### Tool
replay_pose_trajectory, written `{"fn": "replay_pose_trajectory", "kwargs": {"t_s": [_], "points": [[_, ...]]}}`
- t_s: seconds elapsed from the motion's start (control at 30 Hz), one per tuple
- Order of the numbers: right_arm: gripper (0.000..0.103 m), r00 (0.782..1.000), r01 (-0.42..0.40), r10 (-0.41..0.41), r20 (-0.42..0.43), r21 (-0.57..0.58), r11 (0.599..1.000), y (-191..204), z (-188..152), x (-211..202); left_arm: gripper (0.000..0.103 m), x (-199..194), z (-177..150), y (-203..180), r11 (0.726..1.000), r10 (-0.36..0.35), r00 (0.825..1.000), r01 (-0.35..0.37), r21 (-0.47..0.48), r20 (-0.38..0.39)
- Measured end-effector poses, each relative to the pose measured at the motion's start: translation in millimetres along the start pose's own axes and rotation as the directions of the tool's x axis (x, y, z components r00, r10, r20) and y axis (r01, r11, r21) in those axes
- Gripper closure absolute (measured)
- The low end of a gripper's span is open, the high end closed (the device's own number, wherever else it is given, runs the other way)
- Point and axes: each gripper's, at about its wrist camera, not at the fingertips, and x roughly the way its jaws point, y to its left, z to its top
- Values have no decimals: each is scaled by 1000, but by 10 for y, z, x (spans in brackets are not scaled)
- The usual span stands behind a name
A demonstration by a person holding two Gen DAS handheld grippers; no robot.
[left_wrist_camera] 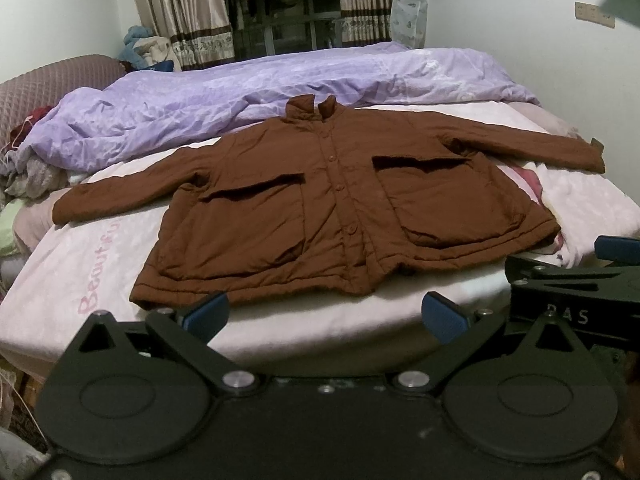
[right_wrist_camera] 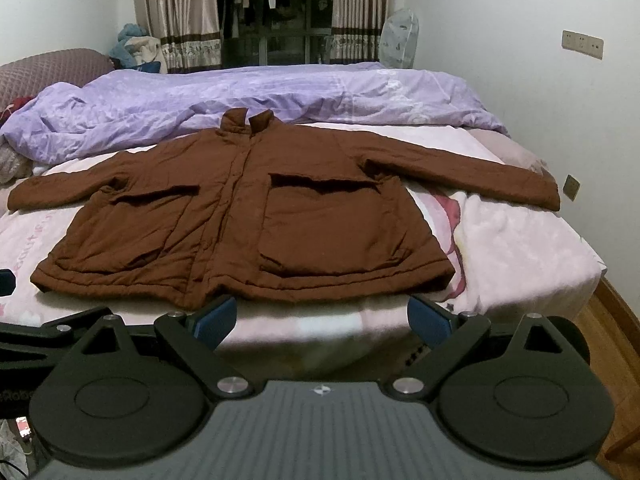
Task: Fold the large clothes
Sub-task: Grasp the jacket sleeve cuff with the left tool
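A: Where does the brown jacket (left_wrist_camera: 340, 204) lie, and what are the grippers doing?

B: It lies face up, buttoned, on the pink sheet (left_wrist_camera: 100, 264) of the bed, collar toward the lilac duvet (left_wrist_camera: 240, 88), both sleeves stretched out to the sides; the hem sits near the bed's front edge. The left gripper (left_wrist_camera: 326, 316) hangs just short of the hem with its jaws spread wide and nothing between them; the right gripper (right_wrist_camera: 322, 314) does the same, empty and parted, near the hem's right half.

A: What could go wrong from here?

B: The jacket looks padded, so I judge it bulky and springy — a pinch on the top layer alone could lift the front panel and leave the back behind; the fold would then come out crooked. The right sleeve (left_wrist_camera: 532, 140) reaches almost to the bed's side edge; dragging it carelessly could send the cuff over the side. The soft sheet may also ride up with the cloth if the fingers dig too deep.

A: Any containers?

B: Only the two patch pockets (right_wrist_camera: 320, 224) on the front — they gape a little at the top, yet look flat; I cannot tell whether anything is inside. If something is, it could slide out when the body is turned over.
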Motion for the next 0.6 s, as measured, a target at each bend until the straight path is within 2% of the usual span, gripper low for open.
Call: {"fn": "replay_pose_trajectory", "kwargs": {"t_s": [0.1,0.2,0.27,0.37,0.47,0.5,0.53,0.6], "points": [[0,1000,10,-10,19,-12,1000,-31,-20,40,0,149,21,117,998,38,999,-38,-54,-3],[0,991,73,-75,107,17,997,-157,-44,163,0,434,80,388,984,97,995,-95,-151,7],[0,982,122,-122,142,10,992,-253,27,349,0,750,143,669,962,148,988,-151,-228,-33],[0,978,153,-152,145,5,988,-391,265,668,0,1189,263,1216,936,156,985,-170,-307,-71],[0,971,163,-166,173,29,986,-564,489,947,0,1584,429,1954,877,224,968,-251,-410,-112],[0,967,176,-181,181,45,983,-636,546,1046,0,1689,489,2183,857,277,954,-299,-421,-114],[0,964,184,-191,188,53,982,-688,603,1145,0,1806,575,2472,827,360,925,-376,-418,-121],[0,961,188,-192,199,39,981,-823,694,1317,0,2019,739,3121,729,519,845,-516,-450,-129]]}}
